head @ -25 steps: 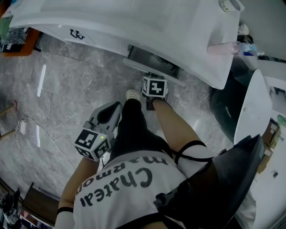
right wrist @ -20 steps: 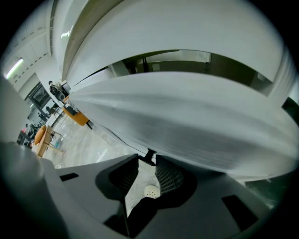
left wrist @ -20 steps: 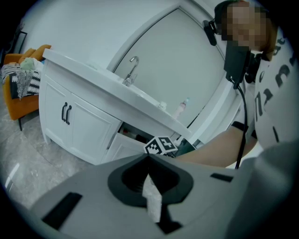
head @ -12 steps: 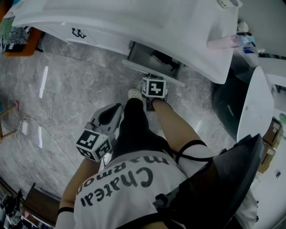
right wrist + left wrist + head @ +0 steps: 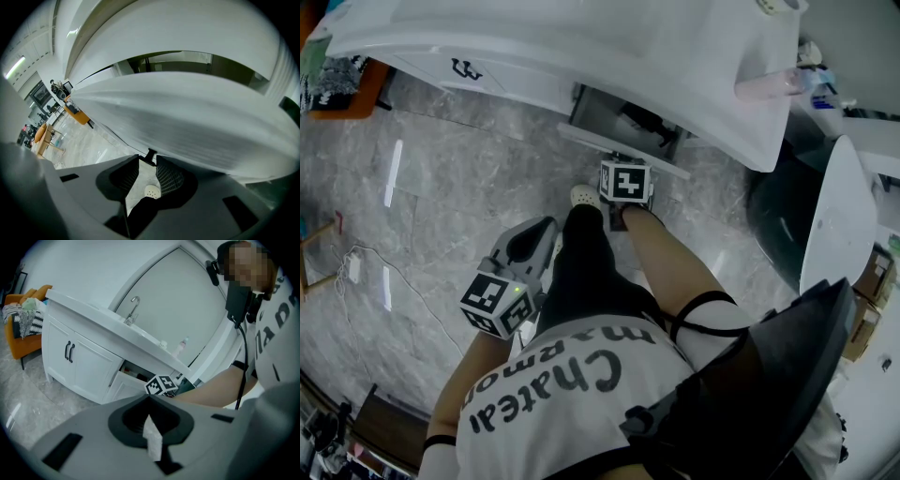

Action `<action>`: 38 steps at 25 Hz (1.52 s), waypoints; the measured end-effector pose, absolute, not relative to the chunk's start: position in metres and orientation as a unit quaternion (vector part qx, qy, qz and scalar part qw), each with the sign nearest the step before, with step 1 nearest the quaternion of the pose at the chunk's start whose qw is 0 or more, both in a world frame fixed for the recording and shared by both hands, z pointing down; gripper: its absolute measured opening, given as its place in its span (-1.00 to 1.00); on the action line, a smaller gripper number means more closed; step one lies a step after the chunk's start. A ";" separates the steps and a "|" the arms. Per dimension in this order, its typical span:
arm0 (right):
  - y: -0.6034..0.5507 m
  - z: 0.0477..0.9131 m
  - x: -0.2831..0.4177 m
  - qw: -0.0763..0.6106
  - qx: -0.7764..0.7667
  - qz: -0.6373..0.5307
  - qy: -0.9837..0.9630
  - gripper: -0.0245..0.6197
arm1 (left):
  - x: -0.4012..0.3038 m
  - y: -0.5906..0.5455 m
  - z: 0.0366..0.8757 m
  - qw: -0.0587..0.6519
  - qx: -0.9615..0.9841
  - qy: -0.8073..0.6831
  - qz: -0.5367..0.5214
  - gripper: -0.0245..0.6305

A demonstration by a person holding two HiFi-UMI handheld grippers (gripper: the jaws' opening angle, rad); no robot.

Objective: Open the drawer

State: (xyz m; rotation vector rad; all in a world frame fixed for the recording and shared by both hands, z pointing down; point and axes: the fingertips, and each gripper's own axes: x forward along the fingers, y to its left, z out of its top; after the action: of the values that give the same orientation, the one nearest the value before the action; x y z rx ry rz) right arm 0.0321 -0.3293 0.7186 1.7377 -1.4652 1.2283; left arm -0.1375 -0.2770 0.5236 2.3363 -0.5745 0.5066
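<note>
Marble floor [image 5: 441, 187] before a white vanity [image 5: 581, 47]: the drawer [image 5: 619, 148] stands part open, showing slightly more inside than a second ago. The right gripper [image 5: 147, 161] pinches its black handle [image 5: 150, 153]. The left gripper [image 5: 151, 420] is closed and empty. The pull appears under way.

Left forearm [image 5: 455, 389] bent beside the hip, carrying the grey, marker-cubed left claw [image 5: 151, 420], which is tilted slightly downward with jaws almost together and empty. Bare right forearm [image 5: 670, 262] stretched forward; grey right claw [image 5: 145, 163] pitched steeply down, jaws part-open, apparently clamping a small black drawer handle [image 5: 149, 154].
</note>
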 end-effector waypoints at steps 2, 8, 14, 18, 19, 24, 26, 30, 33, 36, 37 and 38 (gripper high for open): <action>-0.329 0.718 0.032 0.279 0.646 0.452 -0.547 -0.55 | -0.137 -0.277 0.524 0.336 0.895 -0.220 0.193 -0.90; -0.328 0.718 0.030 0.301 0.646 0.429 -0.555 -0.57 | -0.139 -0.276 0.527 0.342 0.893 -0.223 0.192 -0.90; -0.325 0.718 0.028 0.306 0.647 0.427 -0.553 -0.58 | -0.141 -0.275 0.528 0.344 0.892 -0.224 0.192 -0.90; -0.325 0.720 0.025 0.307 0.646 0.413 -0.564 -0.59 | -0.142 -0.276 0.529 0.345 0.891 -0.226 0.192 -0.90; -0.325 0.721 0.025 0.309 0.644 0.408 -0.568 -0.59 | -0.142 -0.276 0.530 0.345 0.890 -0.225 0.193 -0.90; -0.325 0.719 0.023 0.317 0.642 0.406 -0.567 -0.60 | -0.141 -0.274 0.531 0.346 0.891 -0.222 0.194 -0.90; -0.324 0.719 0.023 0.318 0.641 0.409 -0.567 -0.60 | -0.140 -0.275 0.530 0.346 0.891 -0.221 0.195 -0.90; -0.321 0.718 0.025 0.314 0.643 0.425 -0.555 -0.59 | -0.140 -0.277 0.528 0.346 0.891 -0.218 0.198 -0.90; -0.320 0.722 0.025 0.306 0.637 0.444 -0.551 -0.57 | -0.139 -0.280 0.527 0.345 0.891 -0.215 0.203 -0.90; -0.315 0.725 0.023 0.317 0.615 0.456 -0.559 -0.58 | -0.135 -0.286 0.524 0.346 0.890 -0.215 0.202 -0.90; -0.313 0.725 0.022 0.325 0.610 0.452 -0.565 -0.57 | -0.133 -0.288 0.522 0.346 0.891 -0.214 0.201 -0.90; -0.313 0.723 0.022 0.333 0.606 0.441 -0.572 -0.54 | -0.130 -0.290 0.520 0.344 0.893 -0.212 0.200 -0.90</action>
State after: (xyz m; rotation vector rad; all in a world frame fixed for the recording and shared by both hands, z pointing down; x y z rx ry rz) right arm 0.0221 -0.3127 0.7229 1.5835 -1.4927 1.1507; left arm -0.1304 -0.2903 0.5202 2.3191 -0.5507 0.5209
